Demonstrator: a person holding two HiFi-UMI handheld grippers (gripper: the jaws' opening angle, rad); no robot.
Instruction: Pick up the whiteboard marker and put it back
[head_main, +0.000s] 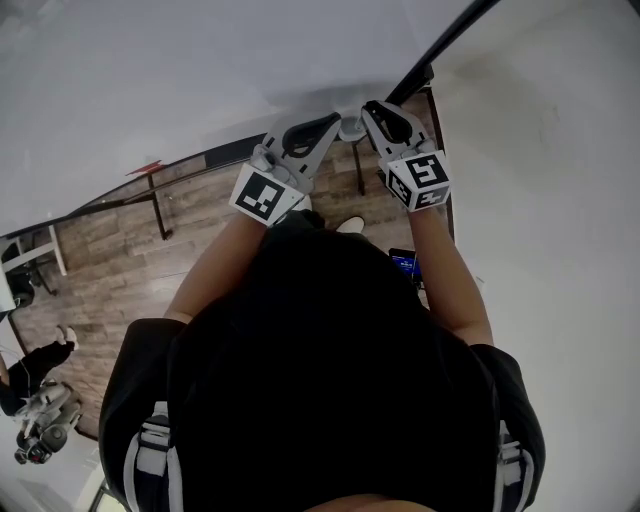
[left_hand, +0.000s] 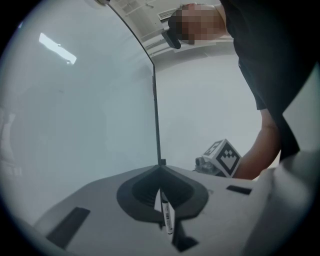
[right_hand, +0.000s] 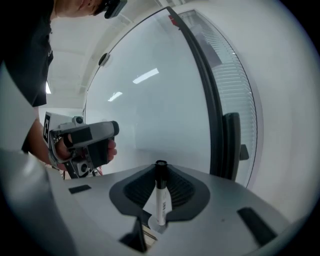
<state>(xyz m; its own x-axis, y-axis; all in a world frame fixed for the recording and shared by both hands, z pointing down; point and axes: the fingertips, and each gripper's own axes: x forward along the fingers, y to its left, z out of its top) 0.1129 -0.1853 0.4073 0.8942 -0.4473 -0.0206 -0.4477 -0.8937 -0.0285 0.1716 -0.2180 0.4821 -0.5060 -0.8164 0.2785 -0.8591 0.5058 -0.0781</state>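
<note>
A white whiteboard marker (right_hand: 160, 192) with a black cap stands upright between the pads of my right gripper (right_hand: 160, 200), which is shut on it. In the left gripper view a second white marker barrel (left_hand: 167, 214) with dark print lies pinched in the seam of my left gripper (left_hand: 165, 210). The head view shows both grippers raised side by side close to the whiteboard (head_main: 200, 80), left gripper (head_main: 322, 128) and right gripper (head_main: 378, 115) with their tips near each other. The markers themselves are hidden in that view.
The whiteboard's black edge (left_hand: 155, 120) runs upright ahead of the left gripper. A black frame (right_hand: 212, 100) and a white wall (head_main: 540, 150) lie to the right. Below are a wooden floor (head_main: 110, 260), table legs (head_main: 155, 205), and a seated person's legs (head_main: 35, 365) at lower left.
</note>
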